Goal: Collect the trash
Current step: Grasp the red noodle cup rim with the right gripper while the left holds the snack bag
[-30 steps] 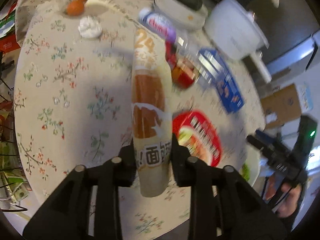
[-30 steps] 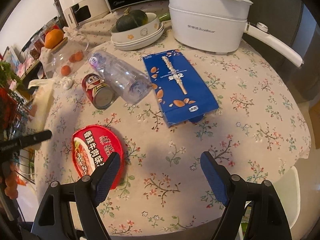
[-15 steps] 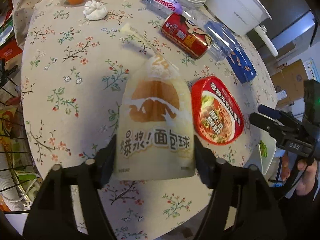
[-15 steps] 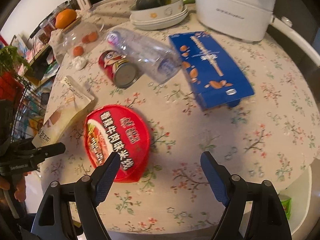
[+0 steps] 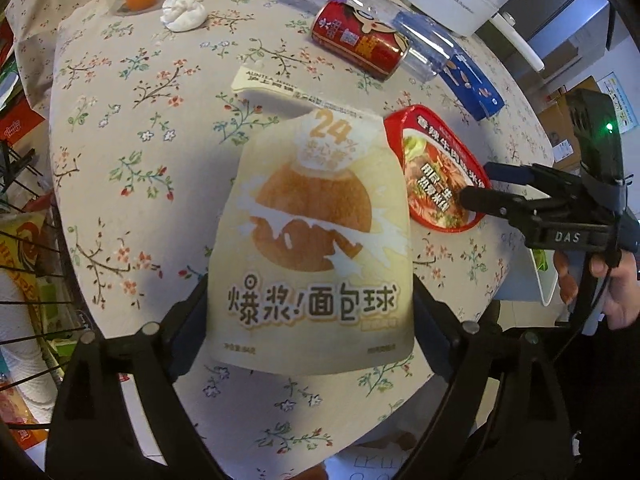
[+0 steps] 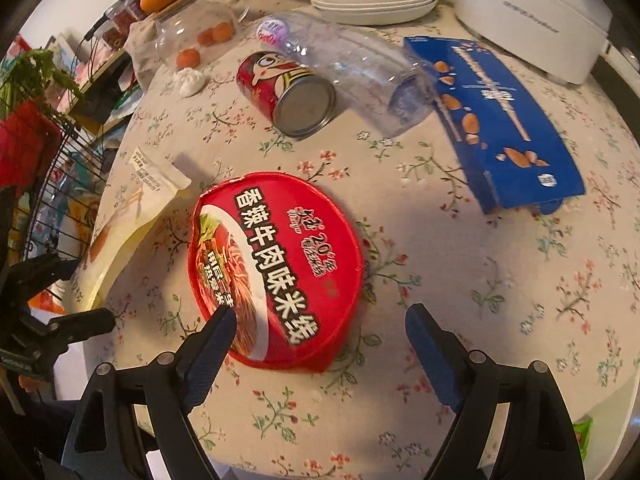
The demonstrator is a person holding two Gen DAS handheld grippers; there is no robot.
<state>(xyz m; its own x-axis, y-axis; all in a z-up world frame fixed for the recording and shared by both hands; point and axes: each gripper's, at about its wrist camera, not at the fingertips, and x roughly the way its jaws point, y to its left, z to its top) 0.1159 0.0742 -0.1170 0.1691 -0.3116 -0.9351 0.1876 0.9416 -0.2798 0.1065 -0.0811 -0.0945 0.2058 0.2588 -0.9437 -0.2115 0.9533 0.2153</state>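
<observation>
Black left hand-held gripper (image 5: 310, 312) opening, steeply down-tilted

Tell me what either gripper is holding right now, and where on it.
Nothing firmly. The left gripper is opening around the lower end of the bread bag; whether its pads touch cannot be told. The right gripper is opening over the red noodle lid, gripping nothing.

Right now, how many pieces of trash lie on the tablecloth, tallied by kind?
Snack bag: 1
Red noodle-bowl lid: 1
Red can: 1
Clear plastic bottle: 1
Blue carton: 1
Crumpled white tissue: 1
Total: 6
</observation>
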